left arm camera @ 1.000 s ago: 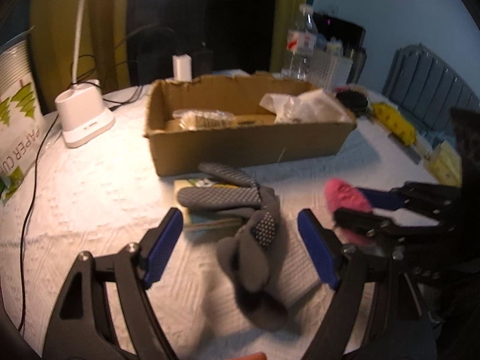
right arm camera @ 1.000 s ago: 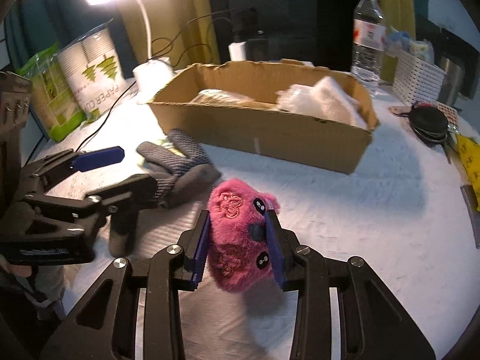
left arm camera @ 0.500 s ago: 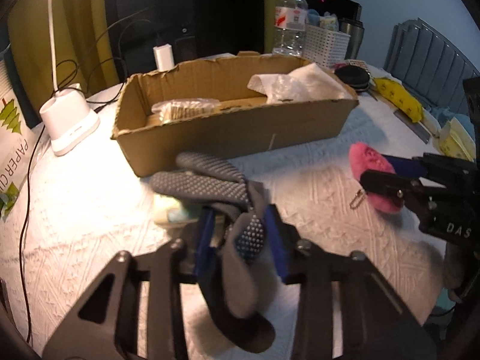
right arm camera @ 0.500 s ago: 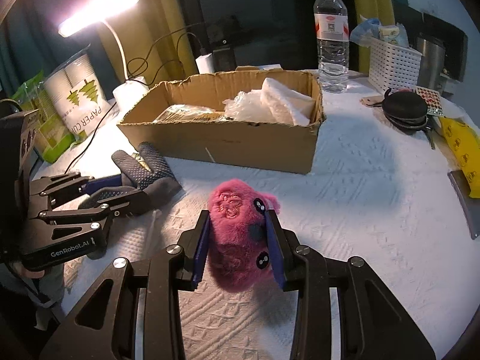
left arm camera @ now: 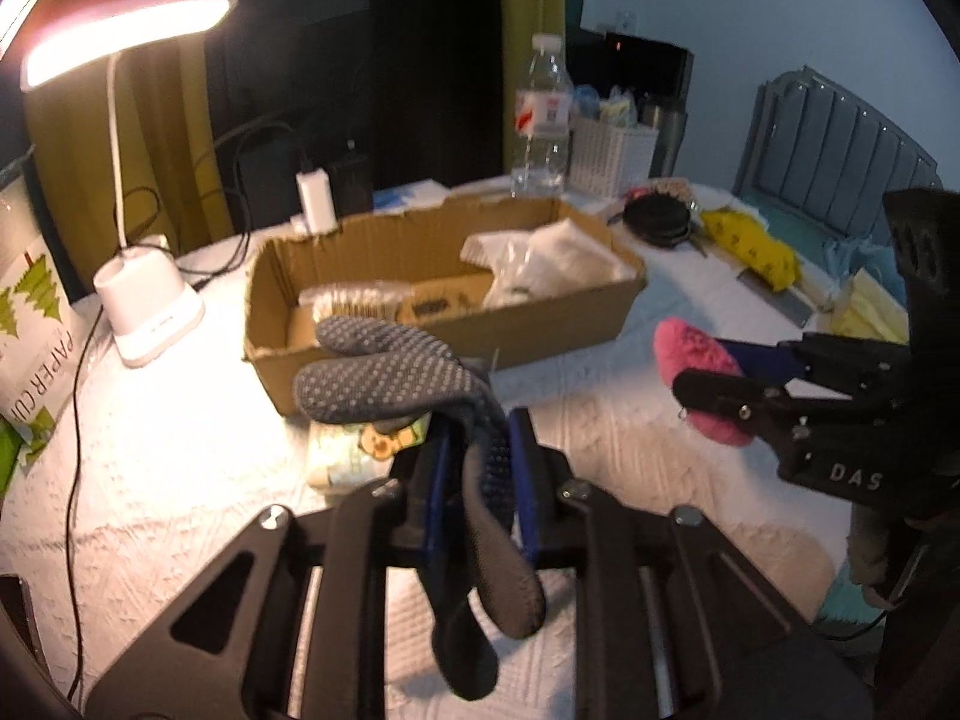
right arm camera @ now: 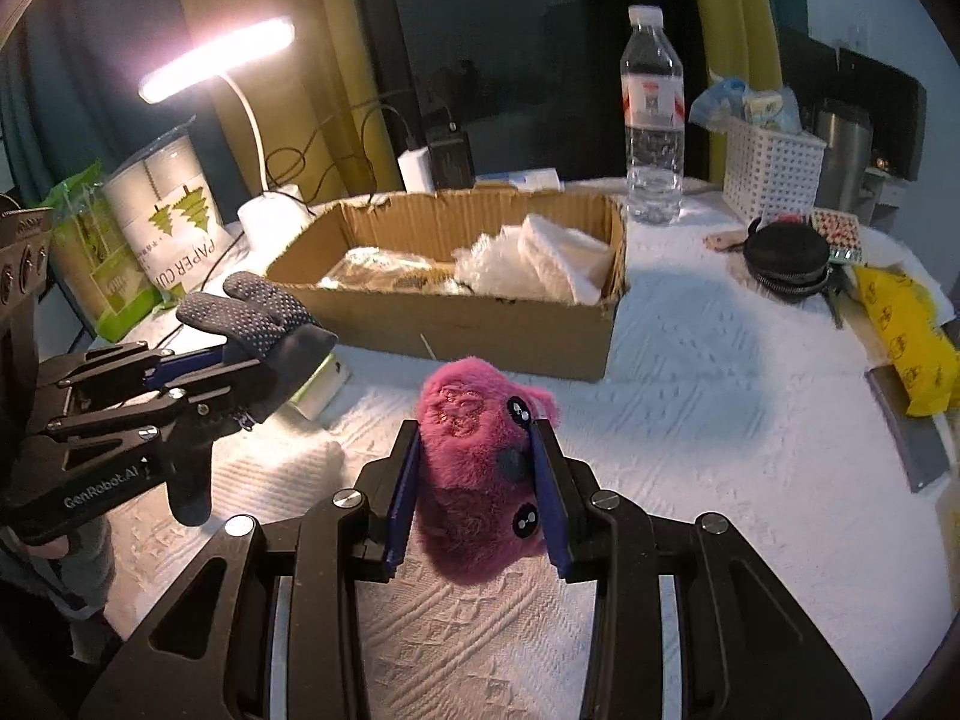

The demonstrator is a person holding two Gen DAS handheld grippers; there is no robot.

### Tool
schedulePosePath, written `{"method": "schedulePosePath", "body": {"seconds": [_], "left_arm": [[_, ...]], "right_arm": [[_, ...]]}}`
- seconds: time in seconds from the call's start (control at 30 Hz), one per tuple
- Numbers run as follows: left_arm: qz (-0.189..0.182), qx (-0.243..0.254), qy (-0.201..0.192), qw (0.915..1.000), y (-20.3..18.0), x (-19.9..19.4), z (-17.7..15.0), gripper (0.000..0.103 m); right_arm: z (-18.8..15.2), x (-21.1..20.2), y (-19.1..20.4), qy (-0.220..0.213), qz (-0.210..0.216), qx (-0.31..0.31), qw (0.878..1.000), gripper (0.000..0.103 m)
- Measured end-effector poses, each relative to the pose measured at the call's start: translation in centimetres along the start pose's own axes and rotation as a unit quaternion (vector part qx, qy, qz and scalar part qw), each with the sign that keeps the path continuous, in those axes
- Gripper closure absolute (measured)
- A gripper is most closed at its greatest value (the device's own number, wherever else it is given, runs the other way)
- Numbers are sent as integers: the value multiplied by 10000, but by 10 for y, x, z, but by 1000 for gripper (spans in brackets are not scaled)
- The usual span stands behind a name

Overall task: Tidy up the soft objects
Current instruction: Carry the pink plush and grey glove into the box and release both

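Left gripper (left arm camera: 477, 480) is clamped on a grey dotted glove (left arm camera: 408, 384), lifted off the table w/ the fingers flopping fwd and the cuff hanging down below the pads. Right gripper (right arm camera: 477, 480) is closed round a pink plush toy (right arm camera: 480, 462), also held up, just in front of the cardboard box (right arm camera: 480, 324). Glove sits in front of the box's left half, toy in front of its middle.

Step in hand looks like carrying both over the box wall & dropping them in. To do it well: raise each enough that the dangling cuff clears the near wall, else it may snag or drag on the torn cardboard edge. Go in one at a time, or keep the grippers apart, since they're near each other. Release over the bare gap in the box's middle, btw the clear packet at left and the white fluffy cloth (right arm camera: 540, 264) at right.

Glove: dark grey knit, pale grip dots, limp. Toy: shaggy magenta fur, embroidered mark, black button eyes, squashed a bit by the pads.
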State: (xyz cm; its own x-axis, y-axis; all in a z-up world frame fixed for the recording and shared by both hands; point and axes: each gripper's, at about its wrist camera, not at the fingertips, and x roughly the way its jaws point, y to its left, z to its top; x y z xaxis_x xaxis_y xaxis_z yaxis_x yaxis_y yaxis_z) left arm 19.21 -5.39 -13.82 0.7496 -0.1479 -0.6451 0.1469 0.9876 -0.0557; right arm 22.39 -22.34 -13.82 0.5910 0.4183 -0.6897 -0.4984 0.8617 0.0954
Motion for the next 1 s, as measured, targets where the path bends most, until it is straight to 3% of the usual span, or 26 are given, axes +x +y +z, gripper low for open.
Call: {"method": "schedulePosePath", "body": {"seconds": [0.57, 1.0], "left_arm": [[-58, -315, -774, 9965, 23, -56, 31, 83], [-27, -527, -1181, 9916, 56, -70, 54, 83]], "right_arm": [[27, -32, 17, -386, -101, -274, 9988, 65], [61, -28, 37, -509, -133, -523, 9972, 65]]}}
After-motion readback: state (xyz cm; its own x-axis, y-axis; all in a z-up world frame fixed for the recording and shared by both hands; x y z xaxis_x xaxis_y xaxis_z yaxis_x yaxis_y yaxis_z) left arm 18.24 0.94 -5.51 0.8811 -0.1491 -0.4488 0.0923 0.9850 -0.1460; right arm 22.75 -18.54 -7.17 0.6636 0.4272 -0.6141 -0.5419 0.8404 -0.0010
